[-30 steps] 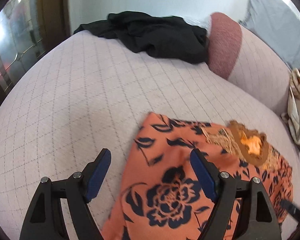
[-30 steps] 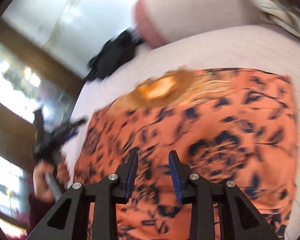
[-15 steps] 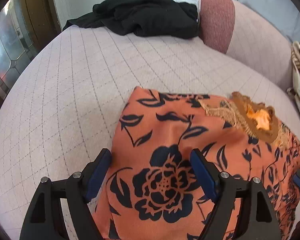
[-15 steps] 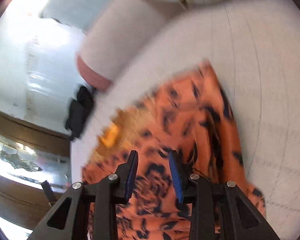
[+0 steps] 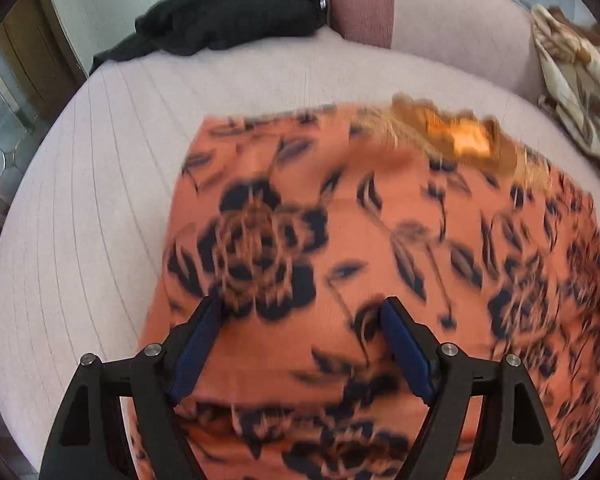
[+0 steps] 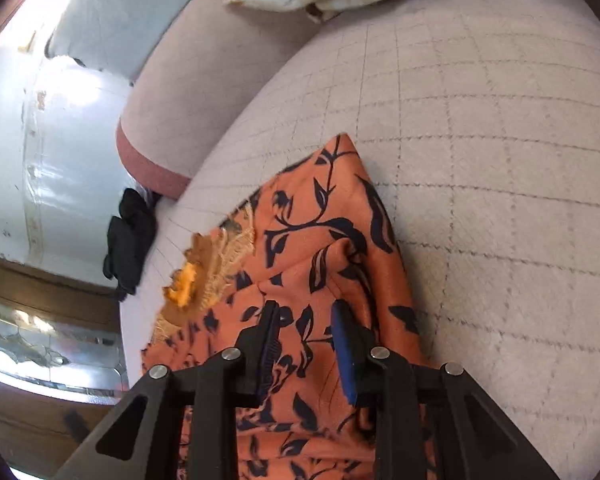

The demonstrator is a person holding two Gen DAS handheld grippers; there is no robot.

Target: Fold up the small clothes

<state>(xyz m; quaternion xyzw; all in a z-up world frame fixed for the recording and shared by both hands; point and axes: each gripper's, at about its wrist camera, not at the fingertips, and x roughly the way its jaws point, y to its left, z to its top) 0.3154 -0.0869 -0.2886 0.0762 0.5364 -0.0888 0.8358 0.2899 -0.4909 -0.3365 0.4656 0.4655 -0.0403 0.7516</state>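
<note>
The quilted sofa seat (image 5: 100, 184) bears the orange floral garment (image 5: 380, 240), lying mostly flat, its embroidered neckline (image 5: 456, 140) toward the backrest. One fold appears made along its right edge; further folds remain. Left gripper (image 5: 300, 344) hangs above the cloth, jaws wide apart, holding nothing. Right gripper (image 6: 306, 344) stands narrowly parted over the folded edge; whether it pinches cloth cannot be told

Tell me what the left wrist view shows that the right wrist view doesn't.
Only the left wrist view shows the left gripper, jaws wide over the orange floral garment.

Only the right wrist view shows the right gripper, jaws narrow above that garment's right side.

Both show the garment, the black clothing, the patterned cloth and the quilted cushion.
</note>
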